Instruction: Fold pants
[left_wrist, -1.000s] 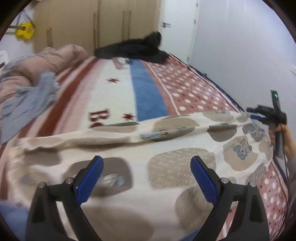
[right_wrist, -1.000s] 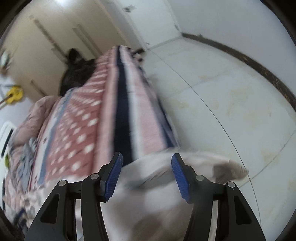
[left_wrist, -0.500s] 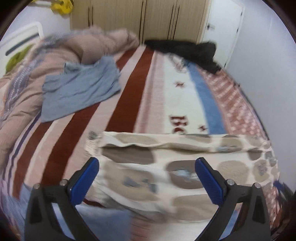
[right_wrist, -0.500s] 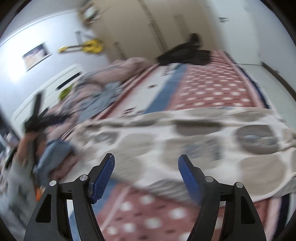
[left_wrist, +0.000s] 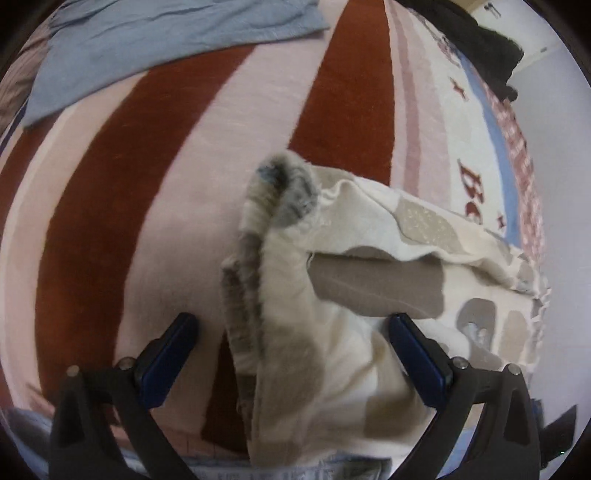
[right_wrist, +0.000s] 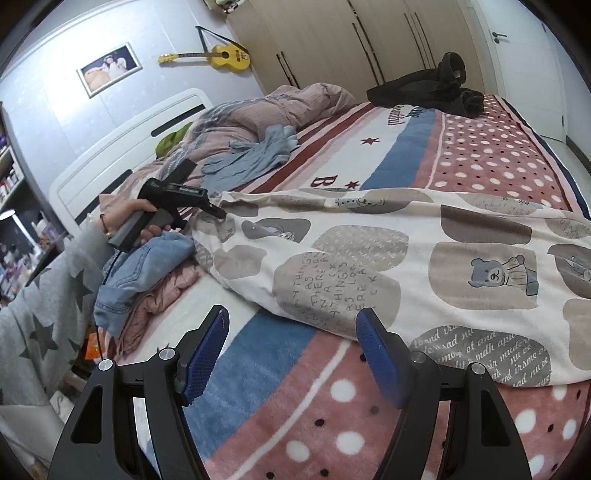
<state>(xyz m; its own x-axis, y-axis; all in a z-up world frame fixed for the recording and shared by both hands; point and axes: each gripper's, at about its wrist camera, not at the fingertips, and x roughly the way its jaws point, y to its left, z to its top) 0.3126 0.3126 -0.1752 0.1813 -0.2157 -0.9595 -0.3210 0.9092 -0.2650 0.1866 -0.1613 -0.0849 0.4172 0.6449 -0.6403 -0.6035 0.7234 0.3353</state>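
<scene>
The pants (right_wrist: 406, 258) are cream with grey and beige patches and lie spread across the bed. In the left wrist view their bunched end (left_wrist: 314, 295) lies between the jaws of my left gripper (left_wrist: 291, 332), which is open and low over it. The left gripper also shows in the right wrist view (right_wrist: 218, 213), its tip at the pants' left end. My right gripper (right_wrist: 291, 339) is open and empty, above the blanket just in front of the pants' near edge.
The striped and dotted blanket (right_wrist: 480, 147) covers the bed. A blue garment (left_wrist: 147, 44) lies beyond the pants. Jeans and pink clothes (right_wrist: 147, 277) are piled at the left edge. Black clothes (right_wrist: 436, 88) lie at the far end. A rumpled pink duvet (right_wrist: 277, 110) is near the headboard.
My left gripper has dropped down and forward onto the pants' left end. My right gripper has swung round from the floor side and now faces the pants from the near edge.
</scene>
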